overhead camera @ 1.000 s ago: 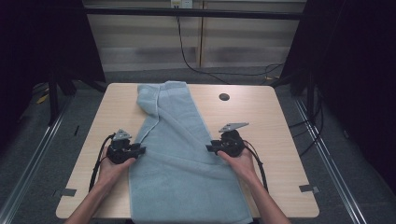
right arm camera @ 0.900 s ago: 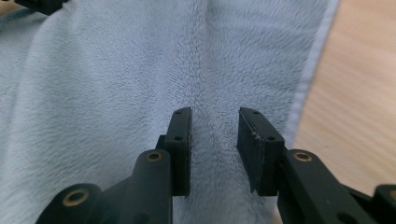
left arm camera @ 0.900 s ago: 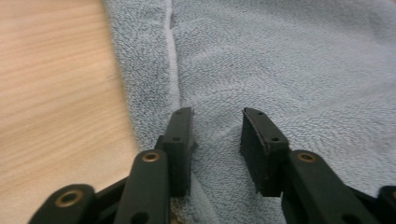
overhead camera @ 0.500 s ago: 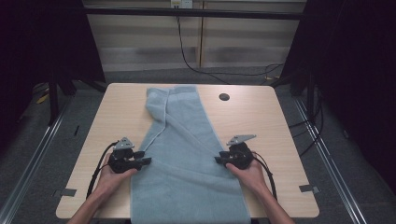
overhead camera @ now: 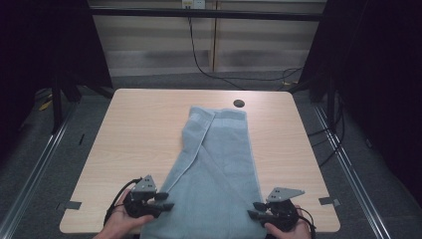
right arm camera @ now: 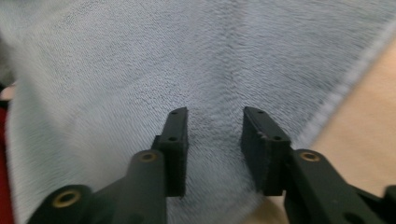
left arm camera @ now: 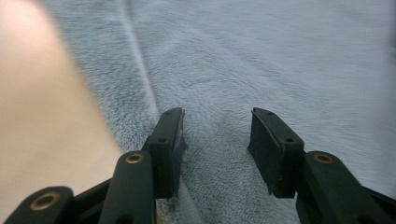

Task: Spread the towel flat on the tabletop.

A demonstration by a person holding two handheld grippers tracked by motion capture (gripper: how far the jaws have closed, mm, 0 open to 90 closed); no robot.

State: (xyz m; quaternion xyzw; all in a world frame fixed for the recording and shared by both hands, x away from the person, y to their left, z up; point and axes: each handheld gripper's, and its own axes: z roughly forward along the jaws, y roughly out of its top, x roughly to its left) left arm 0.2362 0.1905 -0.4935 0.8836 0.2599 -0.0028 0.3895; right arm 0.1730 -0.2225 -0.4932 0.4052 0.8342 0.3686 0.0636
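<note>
A long pale blue terry towel [overhead camera: 219, 164] with a soft, fuzzy pile lies lengthwise down the middle of the light wooden rectangular table [overhead camera: 134, 129], running from near the small dark round hole [overhead camera: 239, 103] at the far edge to the near edge, where it is cut off by the frame. Its far left part is folded over diagonally, so a stitched hem crosses the cloth as a thin raised line.

The left gripper [overhead camera: 164, 200], black with a grey three-cornered plate, sits at the towel's near left edge. Its jaws stand apart over the pile, having just been closing a little, with cloth below them but nothing pinched. The right gripper [overhead camera: 255, 210] sits at the near right edge, its jaws parted too, having just been opening, over the nap beside the hem.

Both gripper views are blurred, and the hands are partly cropped.
</note>
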